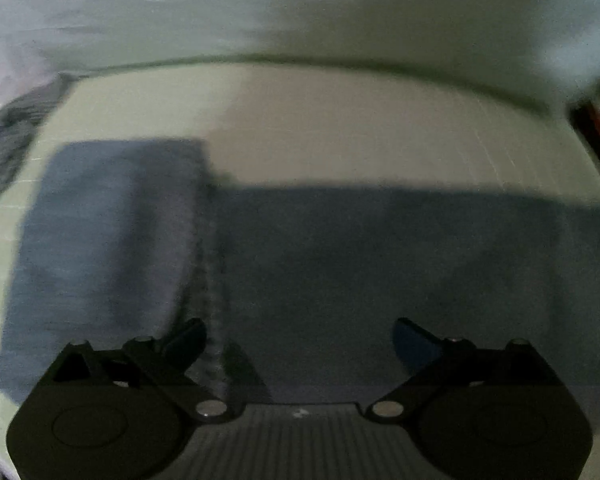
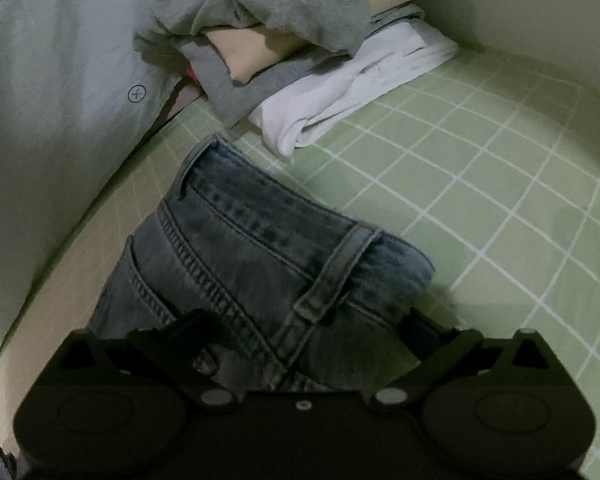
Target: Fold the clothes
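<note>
Jeans (image 2: 260,264) flat on green sheet (image 2: 480,200); L gripper (image 1: 300,340) & R gripper (image 2: 304,332) both released, jaws wide, nothing held.

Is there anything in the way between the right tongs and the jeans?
No, nothing visible. The right tongs stand open just above the jeans. The clothes pile sits farther off on the green sheet.

blue-grey jeans (image 2: 260,264), green white-gridded sheet (image 2: 480,184)
</note>
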